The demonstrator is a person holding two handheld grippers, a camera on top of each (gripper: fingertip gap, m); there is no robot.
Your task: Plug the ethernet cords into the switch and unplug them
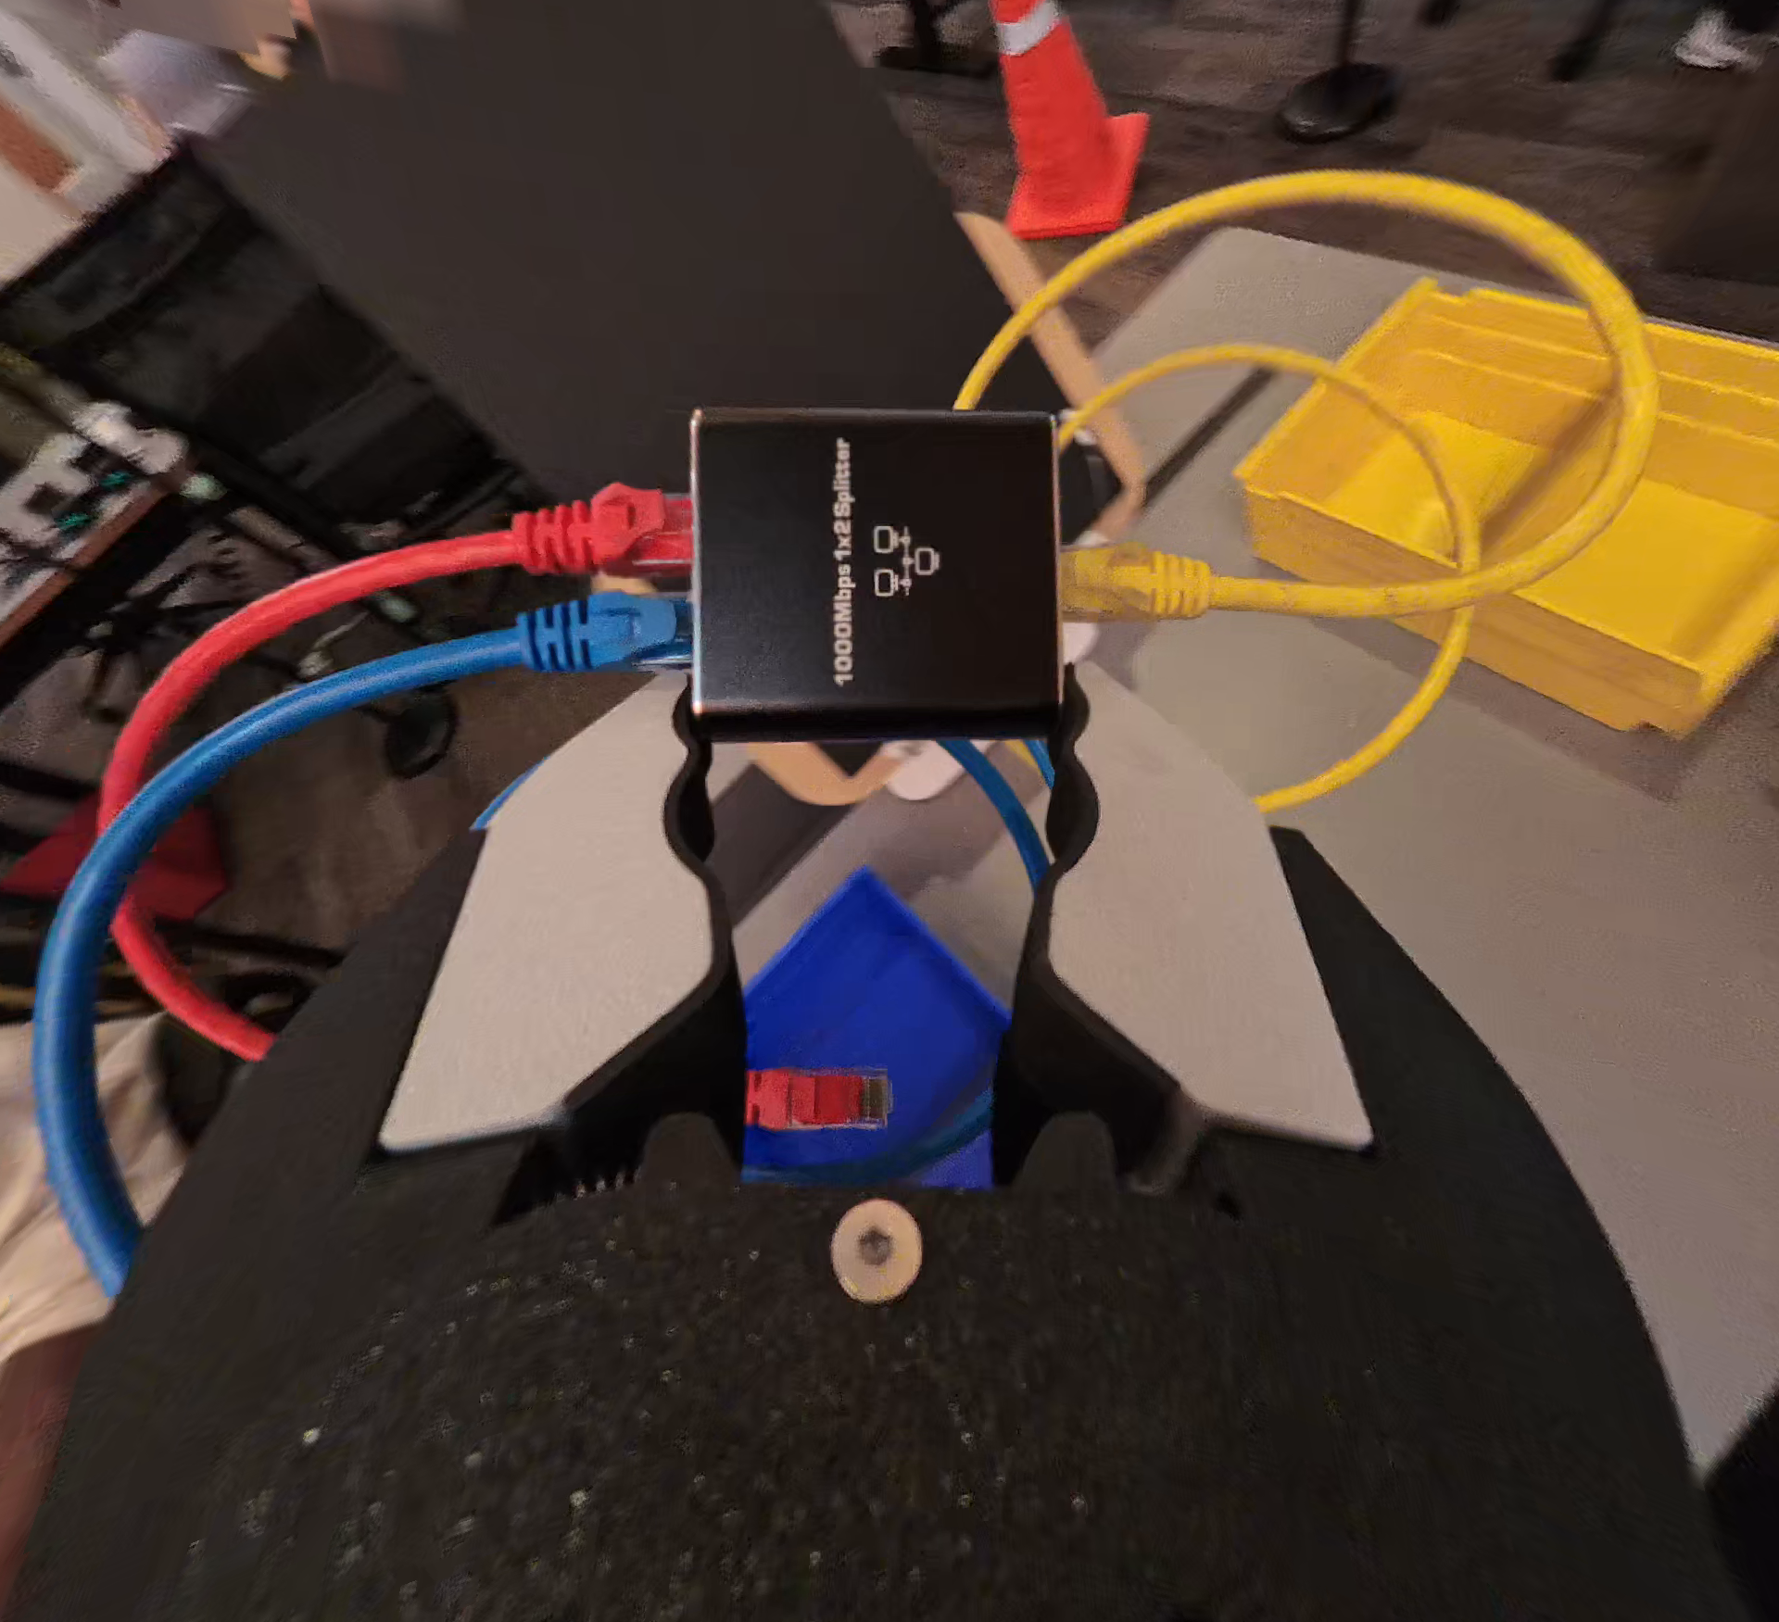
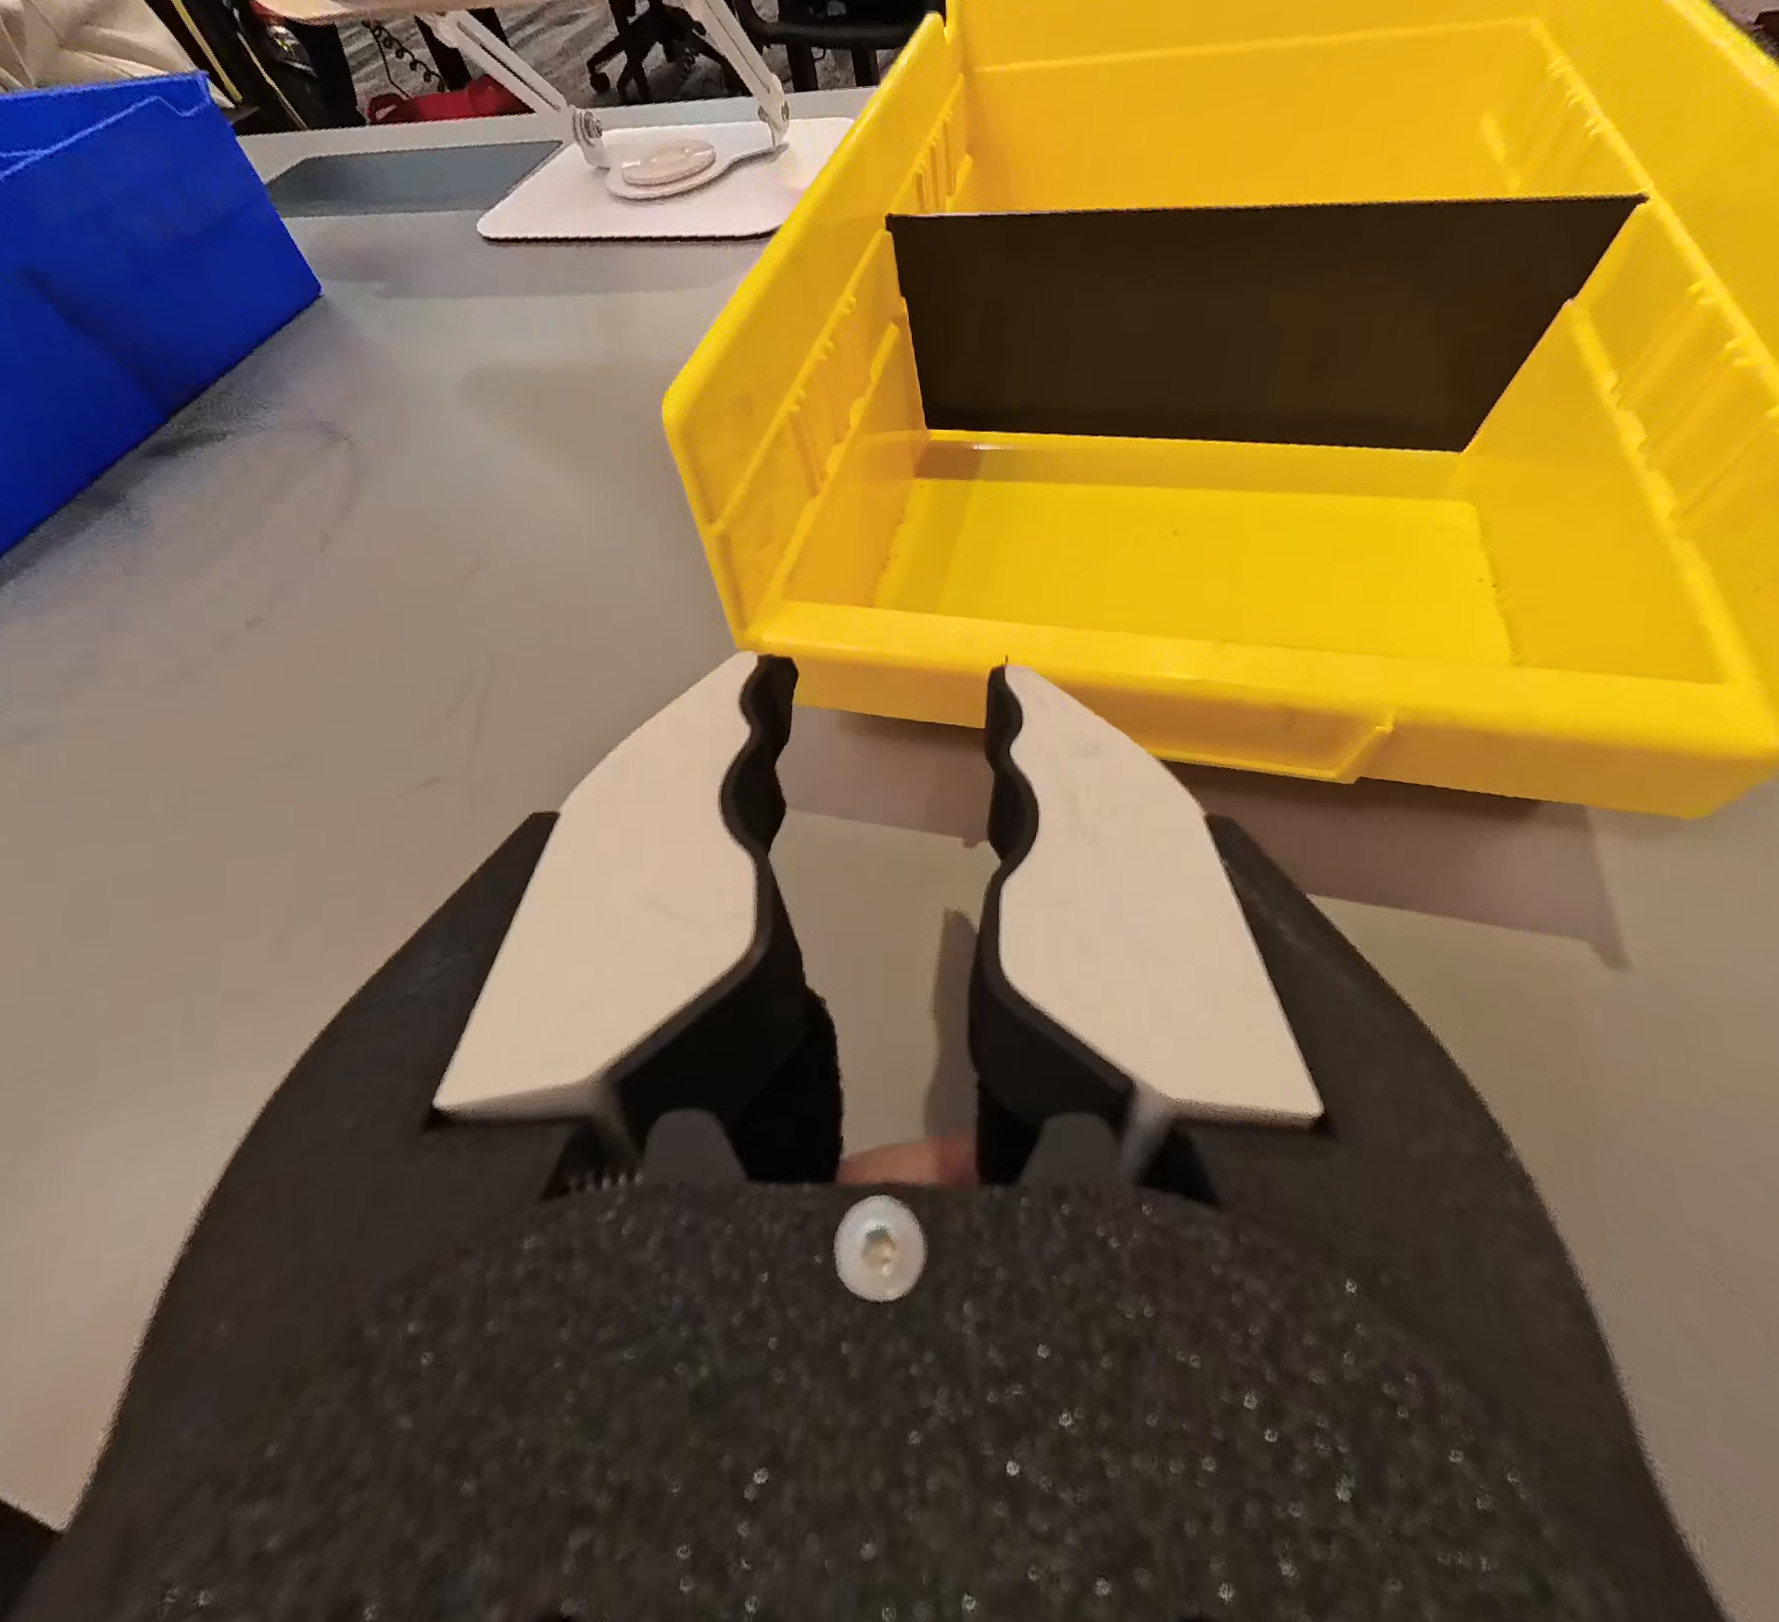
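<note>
My left gripper (image 1: 874,714) is shut on a small black switch box (image 1: 874,565) and holds it up in the air. A red cord (image 1: 616,529) and a blue cord (image 1: 606,631) are plugged into its left side. A yellow cord (image 1: 1136,583) is plugged into its right side and loops out to the right. The loose end of the red cord (image 1: 818,1097) hangs below, over a blue bin (image 1: 866,979). My right gripper (image 2: 890,676) is open and empty, low over the grey table (image 2: 385,613), just in front of a yellow bin (image 2: 1251,671).
The yellow bin (image 1: 1502,536) has a black divider (image 2: 1232,325) and nothing in its front compartment. The blue bin (image 2: 116,277) stands at the left of the table. A white stand (image 2: 655,180) sits at the table's far edge. An orange cone (image 1: 1049,74) stands on the floor beyond. The tips of one gripper are about 55 cm away from the tips of the other.
</note>
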